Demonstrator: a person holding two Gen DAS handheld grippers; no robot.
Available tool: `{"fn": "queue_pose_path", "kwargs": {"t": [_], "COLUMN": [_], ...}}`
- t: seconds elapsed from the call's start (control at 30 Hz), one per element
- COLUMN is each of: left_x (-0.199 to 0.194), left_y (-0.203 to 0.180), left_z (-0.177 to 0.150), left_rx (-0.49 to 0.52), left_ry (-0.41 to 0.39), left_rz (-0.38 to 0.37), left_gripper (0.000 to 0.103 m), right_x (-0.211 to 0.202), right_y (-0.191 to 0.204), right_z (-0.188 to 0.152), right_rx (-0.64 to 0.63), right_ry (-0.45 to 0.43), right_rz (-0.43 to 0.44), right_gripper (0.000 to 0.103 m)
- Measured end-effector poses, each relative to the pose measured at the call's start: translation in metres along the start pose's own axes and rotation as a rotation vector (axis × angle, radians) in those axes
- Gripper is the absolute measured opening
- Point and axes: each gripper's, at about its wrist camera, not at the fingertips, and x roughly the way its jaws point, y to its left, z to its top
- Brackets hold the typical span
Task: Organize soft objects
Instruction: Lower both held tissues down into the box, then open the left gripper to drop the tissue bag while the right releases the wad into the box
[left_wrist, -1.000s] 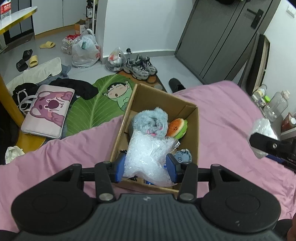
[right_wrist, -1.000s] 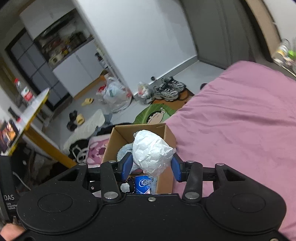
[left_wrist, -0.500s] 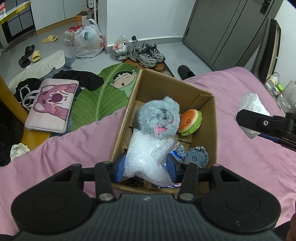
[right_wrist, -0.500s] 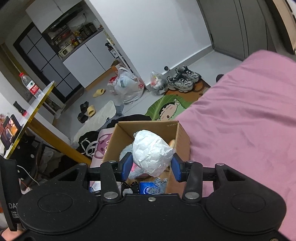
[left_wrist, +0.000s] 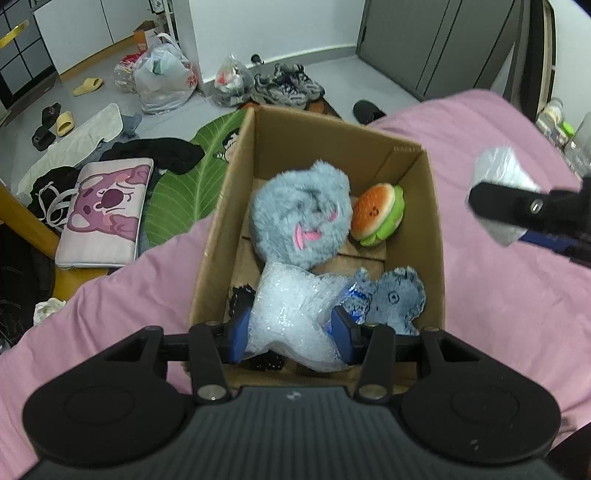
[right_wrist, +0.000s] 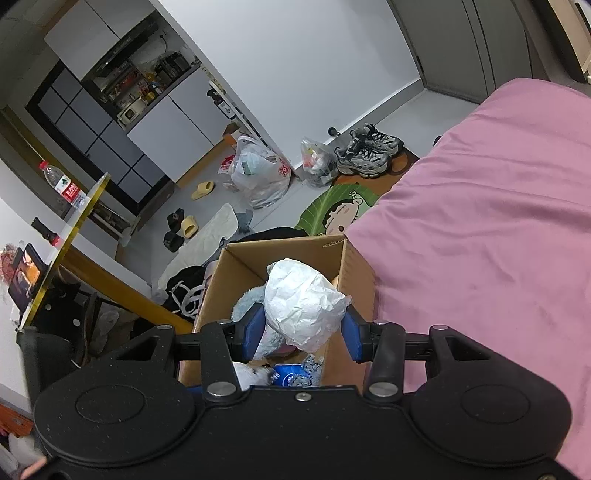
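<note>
A cardboard box (left_wrist: 432, 236) stands on the pink bed. In it lie a fluffy grey-blue plush (left_wrist: 299, 218), a burger plush (left_wrist: 378, 214) and a small blue plush (left_wrist: 397, 299). My left gripper (left_wrist: 290, 334) is shut on a clear bubble-wrap bundle (left_wrist: 295, 310) above the box's near end. My right gripper (right_wrist: 301, 338) is shut on a crumpled white plastic ball (right_wrist: 303, 304), held over the box (right_wrist: 354, 266). The right gripper also shows in the left wrist view (left_wrist: 517, 206), to the right of the box.
The pink bedsheet (right_wrist: 480, 221) spreads to the right of the box. On the floor beyond lie a leaf-shaped mat (left_wrist: 184, 184), a purple cushion (left_wrist: 105, 214), shoes (left_wrist: 284, 86), plastic bags (left_wrist: 162, 79) and dark clothes. A yellow-edged table (right_wrist: 74, 221) stands at left.
Both grippers have moved forward over the box with their bundles held. More of the box's inside shows now, and the right gripper has come closer to its right wall.
</note>
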Motion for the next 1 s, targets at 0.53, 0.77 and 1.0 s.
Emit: {"fn": "queue_pose_path", "kwargs": {"t": [0.53,0.77,1.0], "left_x": [-0.022,-0.037,-0.046], "left_y": [0.011,0.032,0.047], "left_z": [0.003,0.002,-0.006], "left_rx": [-0.068,-0.147,-0.187], "left_ry": [-0.06,-0.12,-0.154], "left_rz": [-0.004,-0.021,-0.041], "left_gripper": [0.061,0.061,0.061], "right_x": [0.011,0.016,0.025], "right_y": [0.002,0.009,0.021], "right_z": [0.0,-0.002,-0.007], "right_rx": [-0.02,-0.042,-0.079], "right_ry": [0.027,0.031,0.039], "right_rz": [0.014,-0.005,-0.033], "right_gripper": [0.044,0.044,0.044]}}
